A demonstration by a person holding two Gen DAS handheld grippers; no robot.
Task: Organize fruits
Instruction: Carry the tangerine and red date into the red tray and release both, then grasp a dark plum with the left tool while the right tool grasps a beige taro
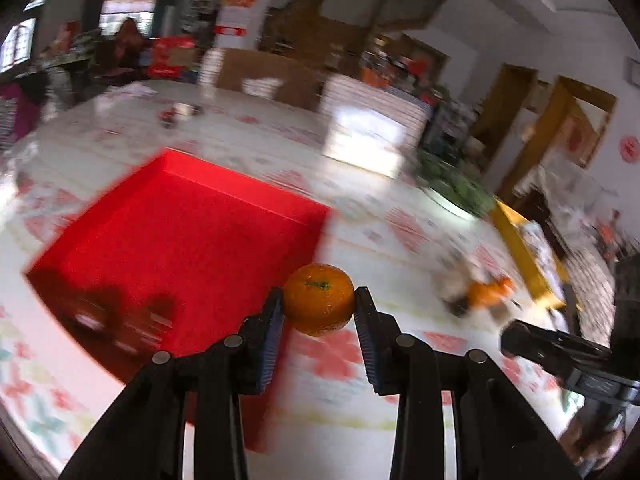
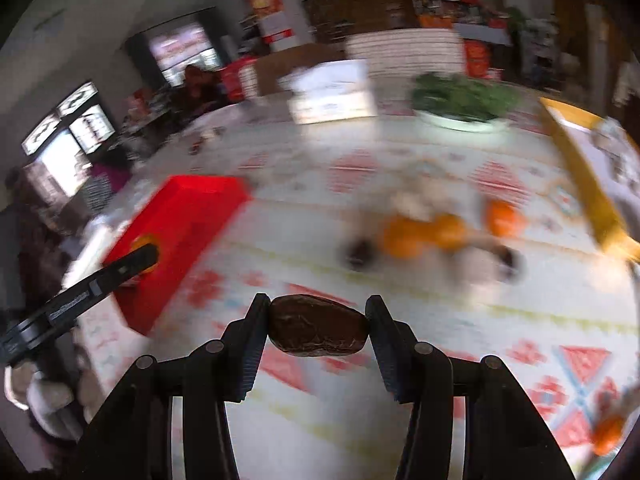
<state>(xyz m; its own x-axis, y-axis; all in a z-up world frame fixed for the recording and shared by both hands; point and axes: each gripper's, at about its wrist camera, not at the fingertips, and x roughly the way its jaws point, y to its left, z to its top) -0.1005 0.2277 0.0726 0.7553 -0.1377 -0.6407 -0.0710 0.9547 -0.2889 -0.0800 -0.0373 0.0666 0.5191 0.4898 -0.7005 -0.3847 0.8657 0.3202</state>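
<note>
My left gripper (image 1: 319, 300) is shut on an orange mandarin (image 1: 319, 299) and holds it above the table, just right of the open red box (image 1: 188, 240). My right gripper (image 2: 318, 324) is shut on a dark brown wrinkled fruit (image 2: 318, 331) held above the patterned tablecloth. In the right wrist view the red box (image 2: 188, 216) lies at the left, with the left gripper (image 2: 140, 262) and its mandarin over it. A blurred heap of mandarins (image 2: 424, 236) and dark fruits lies on the table ahead. It also shows in the left wrist view (image 1: 480, 292).
A plate of green leaves (image 2: 460, 100) and a white carton (image 2: 332, 92) stand at the table's far side. A yellow-rimmed tray (image 2: 588, 184) lies at the right. Dark items (image 1: 120, 316) sit in the red box's near corner. A lone mandarin (image 2: 608, 434) lies at the near right.
</note>
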